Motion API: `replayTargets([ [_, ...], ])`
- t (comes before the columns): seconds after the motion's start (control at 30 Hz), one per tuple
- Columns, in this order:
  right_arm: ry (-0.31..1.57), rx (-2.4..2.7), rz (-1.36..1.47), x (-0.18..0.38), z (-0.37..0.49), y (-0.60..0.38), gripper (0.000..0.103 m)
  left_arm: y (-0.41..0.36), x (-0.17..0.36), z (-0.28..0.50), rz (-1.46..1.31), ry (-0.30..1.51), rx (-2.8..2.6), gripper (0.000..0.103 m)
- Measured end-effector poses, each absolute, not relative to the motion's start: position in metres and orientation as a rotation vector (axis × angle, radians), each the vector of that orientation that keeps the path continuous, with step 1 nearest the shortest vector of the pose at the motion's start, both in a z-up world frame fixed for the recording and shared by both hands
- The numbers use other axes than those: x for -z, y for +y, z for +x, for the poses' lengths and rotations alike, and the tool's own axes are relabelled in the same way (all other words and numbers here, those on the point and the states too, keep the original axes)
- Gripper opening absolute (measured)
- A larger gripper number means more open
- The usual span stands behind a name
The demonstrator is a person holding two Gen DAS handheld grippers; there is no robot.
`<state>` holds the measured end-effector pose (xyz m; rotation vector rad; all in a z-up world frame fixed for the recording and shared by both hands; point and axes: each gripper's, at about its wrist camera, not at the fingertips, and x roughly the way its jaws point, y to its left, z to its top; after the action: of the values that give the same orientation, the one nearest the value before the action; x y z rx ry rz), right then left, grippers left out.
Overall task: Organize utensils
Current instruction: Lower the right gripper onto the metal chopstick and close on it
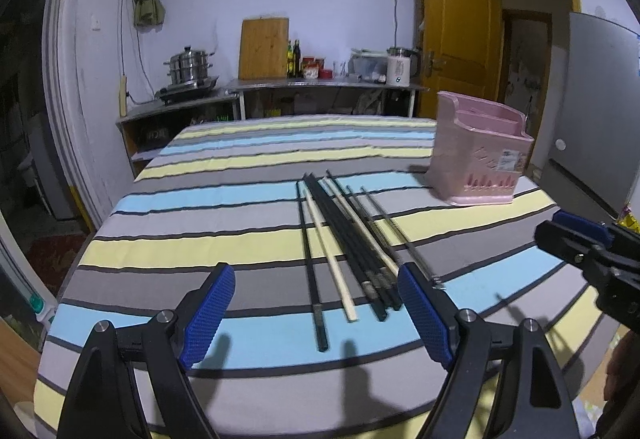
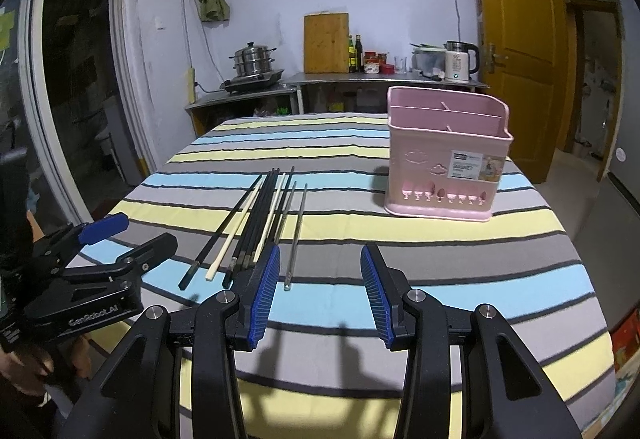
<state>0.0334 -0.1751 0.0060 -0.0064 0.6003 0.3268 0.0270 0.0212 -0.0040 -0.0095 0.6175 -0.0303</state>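
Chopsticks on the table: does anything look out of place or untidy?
Yes. The chopsticks lie loose on the striped tablecloth, mixed black, pale and metal, ends uneven. The pink holder beside them appears empty.

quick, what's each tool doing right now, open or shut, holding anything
Left tool: open, holding nothing, above the near ends of the chopsticks.
Right tool: open, holding nothing, above the striped tablecloth.
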Motion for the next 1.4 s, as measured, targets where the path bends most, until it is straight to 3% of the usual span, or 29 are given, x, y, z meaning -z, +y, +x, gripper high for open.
replayTargets([
  [0.17, 0.646, -0.358, -0.016, -0.003, 0.054, -0.165, 0.043, 0.041, 0.015, 0.060, -0.064, 0.723, 0.032, 0.083],
  [0.7, 0.838, -0.419, -0.026, 0.027, 0.153, -0.124, 0.042, 0.065, 0.046, 0.156, -0.124, 0.916, 0.083, 0.045],
  [0.8, 0.881, -0.420, -0.024, 0.035, 0.168, -0.119, 0.032, 0.064, 0.048, 0.163, -0.120, 0.926, 0.089, 0.042],
  [0.97, 0.916, -0.421, -0.034, 0.046, 0.185, -0.111, 0.025, 0.062, 0.053, 0.174, -0.122, 0.950, 0.104, 0.038],
  [1.4, 0.982, -0.408, -0.045, 0.066, 0.213, -0.101, 0.015, 0.045, 0.057, 0.192, -0.007, 0.971, 0.093, 0.037],
])
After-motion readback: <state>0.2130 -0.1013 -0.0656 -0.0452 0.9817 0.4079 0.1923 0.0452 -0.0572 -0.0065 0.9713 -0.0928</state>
